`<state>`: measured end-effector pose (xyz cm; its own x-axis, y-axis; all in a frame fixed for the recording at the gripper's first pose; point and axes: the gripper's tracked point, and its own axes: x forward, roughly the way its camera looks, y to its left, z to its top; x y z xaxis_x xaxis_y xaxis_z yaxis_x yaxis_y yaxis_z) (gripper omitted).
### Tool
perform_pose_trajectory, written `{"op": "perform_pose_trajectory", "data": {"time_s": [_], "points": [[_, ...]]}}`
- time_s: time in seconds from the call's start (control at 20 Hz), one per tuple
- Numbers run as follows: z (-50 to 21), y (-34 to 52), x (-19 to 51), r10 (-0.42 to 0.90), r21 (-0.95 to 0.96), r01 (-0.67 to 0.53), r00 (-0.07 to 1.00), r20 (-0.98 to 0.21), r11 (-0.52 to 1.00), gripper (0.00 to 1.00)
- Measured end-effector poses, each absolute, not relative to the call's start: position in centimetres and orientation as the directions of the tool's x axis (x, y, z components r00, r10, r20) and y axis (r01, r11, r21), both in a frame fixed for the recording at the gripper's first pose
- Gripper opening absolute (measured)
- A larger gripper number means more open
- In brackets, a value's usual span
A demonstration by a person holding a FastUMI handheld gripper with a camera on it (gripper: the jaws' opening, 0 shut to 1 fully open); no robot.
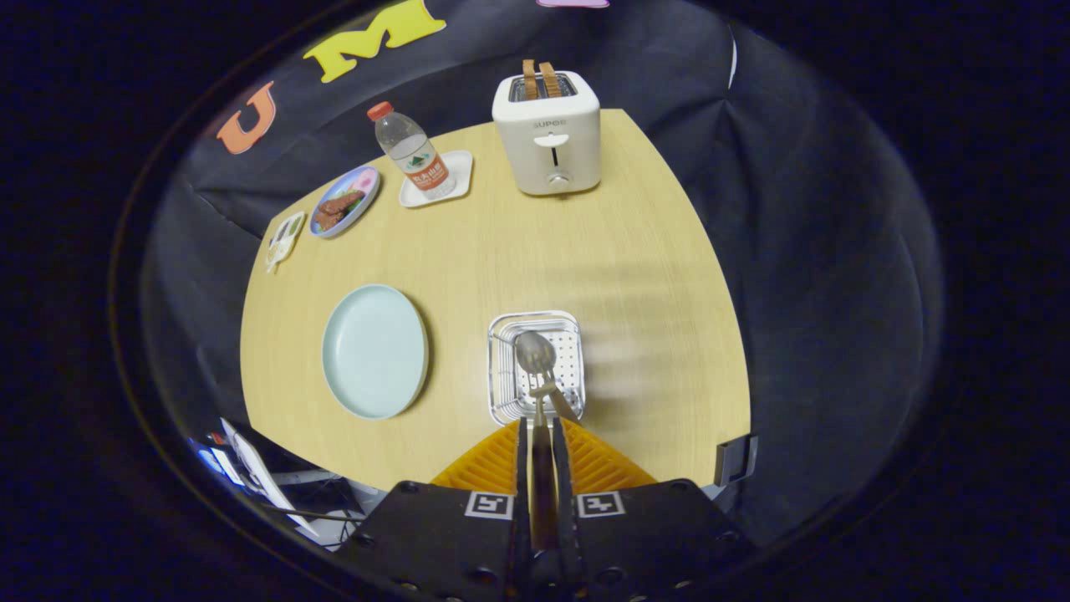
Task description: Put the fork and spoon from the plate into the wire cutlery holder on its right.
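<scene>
My gripper (542, 425) is shut on the brown handle of a spoon (532, 351). The spoon's metal bowl points forward and hangs over the white wire cutlery holder (501, 368), which stands just ahead of the fingers. A second slim metal piece (562, 405), possibly the fork, slants inside the holder near the fingertips; I cannot tell for sure. To the left of the holder lies the pale blue plate (374, 351), with nothing on it.
At the table's far edge stands a white toaster (547, 138) with two slices in it. Left of it a water bottle (411, 150) rests on a small white tray, then a dish of food (344, 202) and a small card. The table's right edge is close.
</scene>
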<state>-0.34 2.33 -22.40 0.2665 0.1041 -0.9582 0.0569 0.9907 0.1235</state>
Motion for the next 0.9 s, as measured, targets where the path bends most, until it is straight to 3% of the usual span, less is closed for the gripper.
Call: {"op": "perform_pose_trajectory", "data": {"time_s": [0.25, 0.4, 0.45, 0.65, 0.9], "points": [[-21.2, 2.9, 1.3, 0.088, 0.117, 0.055, 0.372, -0.924, 0.992, 0.29], [-19.0, 3.2, 2.6, 0.072, 0.104, 0.04, 0.477, -0.876, 0.994, 0.63], [-18.2, 3.3, 3.0, 0.069, 0.101, 0.033, 0.519, -0.852, 0.994, 0.63], [-12.0, 5.2, 4.2, 0.098, 0.128, -0.012, 0.713, -0.694, 0.992, 0.88], [-4.2, 7.6, 3.8, 0.112, 0.06, -0.095, 0.896, -0.43, 0.994, 0.89]]}}
